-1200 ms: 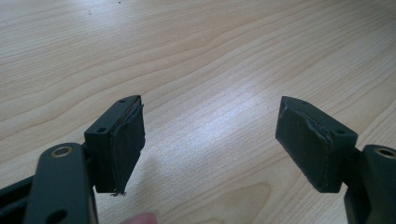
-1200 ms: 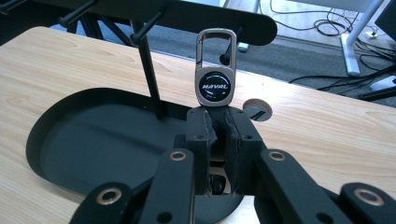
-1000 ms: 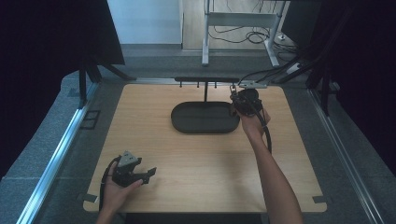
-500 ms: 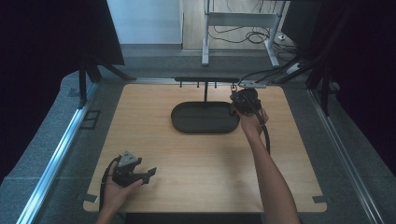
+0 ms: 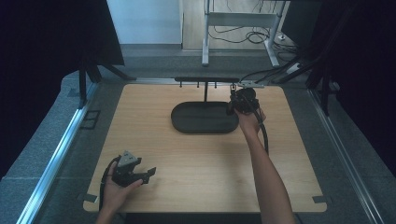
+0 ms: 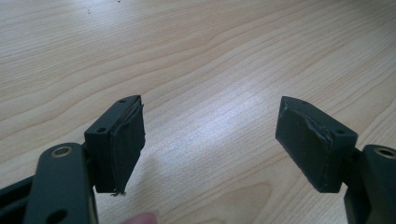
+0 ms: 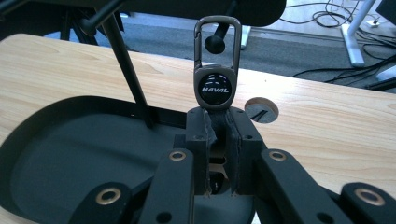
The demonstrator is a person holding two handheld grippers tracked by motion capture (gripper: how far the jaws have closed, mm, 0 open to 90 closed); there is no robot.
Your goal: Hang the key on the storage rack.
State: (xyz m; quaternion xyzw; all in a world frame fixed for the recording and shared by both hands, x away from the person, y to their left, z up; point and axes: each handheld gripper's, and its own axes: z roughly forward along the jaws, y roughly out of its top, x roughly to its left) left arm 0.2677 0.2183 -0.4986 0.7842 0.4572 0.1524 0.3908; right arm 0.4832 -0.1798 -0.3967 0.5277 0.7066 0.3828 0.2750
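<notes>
Where the right gripper (image 7: 218,154) closes, its two black jaws are pressed together on the lower end of a metal keychain (image 7: 217,70), which stands upright above them at centre frame in the right gripper view. The keychain has a round dark badge reading HAVAL and an oblong carabiner loop above it; a black peg (image 7: 215,42) passes through that loop at the top centre of the frame. Just behind the jaws lies a black oval tray (image 7: 70,154), filling the lower left, with a thin black post (image 7: 128,70) rising from its far rim toward the upper left. A round cable hole (image 7: 261,110) sits in the wooden table (image 7: 327,130) just right of the keychain.

In the high view, the right gripper (image 5: 243,100) is held at the right end of the tray (image 5: 204,117), centre-upper frame, under a black horizontal bar (image 5: 205,80) with small pegs. The right hand (image 5: 250,122) grips it from below, forearm running down to the bottom edge.

In the left gripper view, the left gripper (image 6: 210,140) has its jaws spread wide, nothing between them, bare wood grain beyond. In the high view this gripper (image 5: 133,171) rests low on the table (image 5: 196,168) at lower left, in the left hand (image 5: 114,189), well apart from the tray.
</notes>
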